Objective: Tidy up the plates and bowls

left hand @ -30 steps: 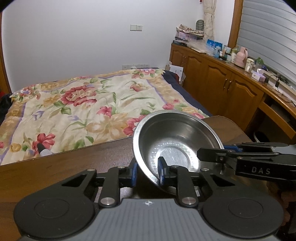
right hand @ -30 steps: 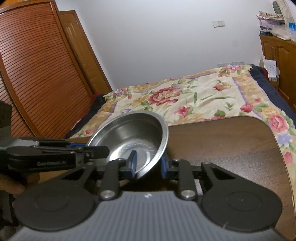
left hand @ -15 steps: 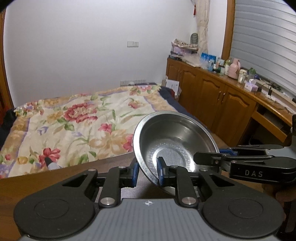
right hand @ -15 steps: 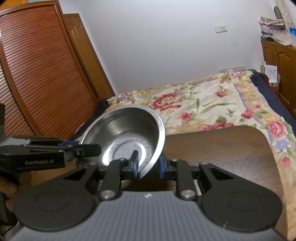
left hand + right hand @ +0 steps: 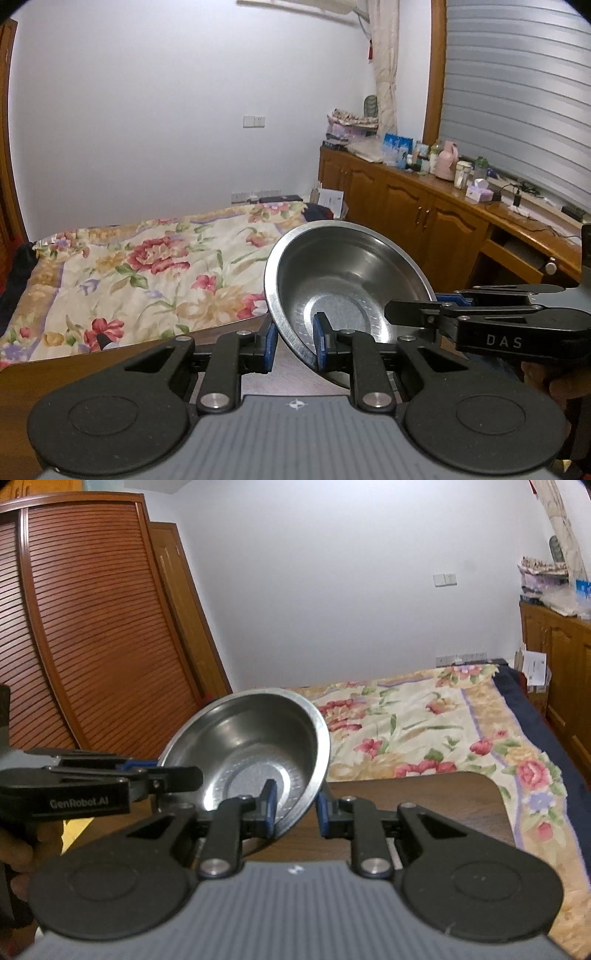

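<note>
You hold one round, shiny stainless-steel bowl [image 5: 347,280] in the air above the dark brown wooden worktop [image 5: 413,805], tilted, its hollow facing the cameras. Your left claw [image 5: 293,341] pinches the rim on one side, pads closed on the metal; your right claw [image 5: 295,805] pinches the opposite rim the same way (both grips look firm, though shallow). Beyond lies the floral-quilted bed [image 5: 147,273]. Progress: hard to judge. No plates, stack or rack show in either view, so this bowl is not yet put away, and likely most sorting remains.
</note>
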`<state>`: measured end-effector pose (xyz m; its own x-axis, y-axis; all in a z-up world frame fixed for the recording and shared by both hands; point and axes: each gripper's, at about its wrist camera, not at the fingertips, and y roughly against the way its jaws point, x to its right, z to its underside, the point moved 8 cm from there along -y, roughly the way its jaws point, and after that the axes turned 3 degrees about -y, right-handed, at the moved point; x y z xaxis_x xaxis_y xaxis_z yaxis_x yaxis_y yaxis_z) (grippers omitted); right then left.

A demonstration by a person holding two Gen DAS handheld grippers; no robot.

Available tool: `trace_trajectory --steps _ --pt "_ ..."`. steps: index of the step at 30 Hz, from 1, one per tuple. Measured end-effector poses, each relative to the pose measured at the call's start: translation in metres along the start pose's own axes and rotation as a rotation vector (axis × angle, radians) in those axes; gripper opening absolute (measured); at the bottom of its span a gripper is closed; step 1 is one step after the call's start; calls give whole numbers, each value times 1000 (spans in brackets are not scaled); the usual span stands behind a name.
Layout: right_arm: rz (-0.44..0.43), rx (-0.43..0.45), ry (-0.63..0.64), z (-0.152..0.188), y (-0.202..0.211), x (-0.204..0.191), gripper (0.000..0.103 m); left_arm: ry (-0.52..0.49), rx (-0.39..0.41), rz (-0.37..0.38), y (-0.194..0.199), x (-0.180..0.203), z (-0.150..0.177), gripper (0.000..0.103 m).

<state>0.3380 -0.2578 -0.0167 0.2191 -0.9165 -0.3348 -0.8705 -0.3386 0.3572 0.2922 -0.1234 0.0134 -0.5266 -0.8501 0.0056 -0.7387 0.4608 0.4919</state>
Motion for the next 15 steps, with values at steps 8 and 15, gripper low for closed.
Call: trace_trajectory --steps 8,15 --pt "7 22 38 3 26 -18 24 -11 34 -8 41 6 4 23" --pt "-8 36 76 4 47 -36 24 -19 58 -22 76 12 11 23"
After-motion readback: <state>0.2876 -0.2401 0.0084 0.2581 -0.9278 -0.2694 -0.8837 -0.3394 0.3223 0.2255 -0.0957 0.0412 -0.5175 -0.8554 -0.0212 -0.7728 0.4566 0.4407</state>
